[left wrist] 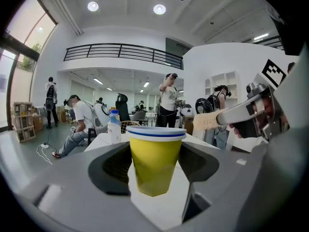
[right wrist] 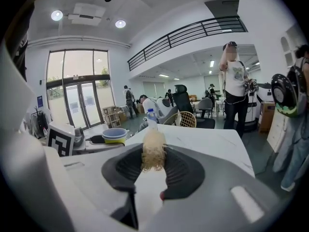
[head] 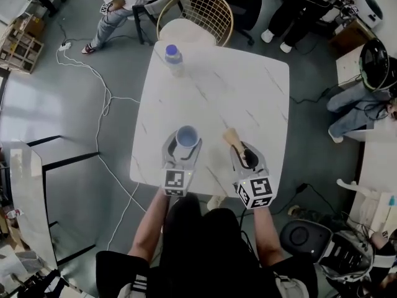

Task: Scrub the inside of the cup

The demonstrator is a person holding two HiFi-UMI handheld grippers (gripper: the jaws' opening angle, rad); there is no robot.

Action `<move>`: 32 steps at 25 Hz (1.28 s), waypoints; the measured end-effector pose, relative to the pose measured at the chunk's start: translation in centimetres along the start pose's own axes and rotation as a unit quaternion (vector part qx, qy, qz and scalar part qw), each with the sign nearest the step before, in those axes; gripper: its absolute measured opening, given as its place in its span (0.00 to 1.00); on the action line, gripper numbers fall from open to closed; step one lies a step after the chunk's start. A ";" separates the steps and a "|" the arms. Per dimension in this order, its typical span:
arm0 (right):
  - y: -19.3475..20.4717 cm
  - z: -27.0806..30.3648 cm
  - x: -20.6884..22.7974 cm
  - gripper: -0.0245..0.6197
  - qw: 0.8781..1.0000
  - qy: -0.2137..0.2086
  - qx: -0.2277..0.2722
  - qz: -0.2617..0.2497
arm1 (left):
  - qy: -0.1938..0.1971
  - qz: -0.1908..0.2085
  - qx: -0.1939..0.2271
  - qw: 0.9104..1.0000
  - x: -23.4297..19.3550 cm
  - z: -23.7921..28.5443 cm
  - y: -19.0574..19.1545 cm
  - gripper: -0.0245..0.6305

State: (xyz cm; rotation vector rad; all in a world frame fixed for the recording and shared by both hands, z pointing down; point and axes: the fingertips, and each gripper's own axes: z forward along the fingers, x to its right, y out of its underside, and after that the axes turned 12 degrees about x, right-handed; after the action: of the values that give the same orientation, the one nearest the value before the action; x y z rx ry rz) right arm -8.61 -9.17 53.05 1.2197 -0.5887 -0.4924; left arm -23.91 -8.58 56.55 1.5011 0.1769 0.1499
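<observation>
Yellow cup (left wrist: 155,161) upright in left claw (head: 185,140), brush (right wrist: 153,153) in right claw (head: 245,157)

I see the yellow cup (left wrist: 155,163), white-rimmed with a blue band, upright and gripped in the left hand-held gripper (head: 185,146), near the tabletop's (head: 248,85) 6 o'clock edge. At its 3 o'clock, apart from it, the tan bristle brush (right wrist: 153,153) is clamped in the right hand-held gripper (head: 245,154), bristles toward 11 o'clock.

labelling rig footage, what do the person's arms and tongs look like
The left tongs and right tongs are light grey with black inner pads. Behind each sits a white cube with black square markers: left cube, right cube. The person wears black short sleeves.
</observation>
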 end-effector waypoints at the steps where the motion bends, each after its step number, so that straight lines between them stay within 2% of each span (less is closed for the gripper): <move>1: 0.1 0.6 0.1 0.20 1.000 0.002 -0.005 0.002 | 0.002 -0.002 -0.002 1.000 -0.4 0.6 0.2 0.51; 17: 4.4 8.1 0.6 0.21 0.998 0.024 -0.057 0.026 | 0.039 -0.022 -0.052 0.998 -5.0 6.2 6.7 0.52; 32: 6.8 9.8 1.5 0.20 0.995 0.036 -0.085 0.032 | 0.056 -0.023 -0.071 0.996 -6.0 9.2 10.4 0.52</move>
State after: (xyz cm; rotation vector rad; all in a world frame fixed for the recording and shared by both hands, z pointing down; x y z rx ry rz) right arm -13.63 -15.28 62.10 1.0499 -0.5131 -0.4329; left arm -27.77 -18.17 67.68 1.3473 0.2853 0.2058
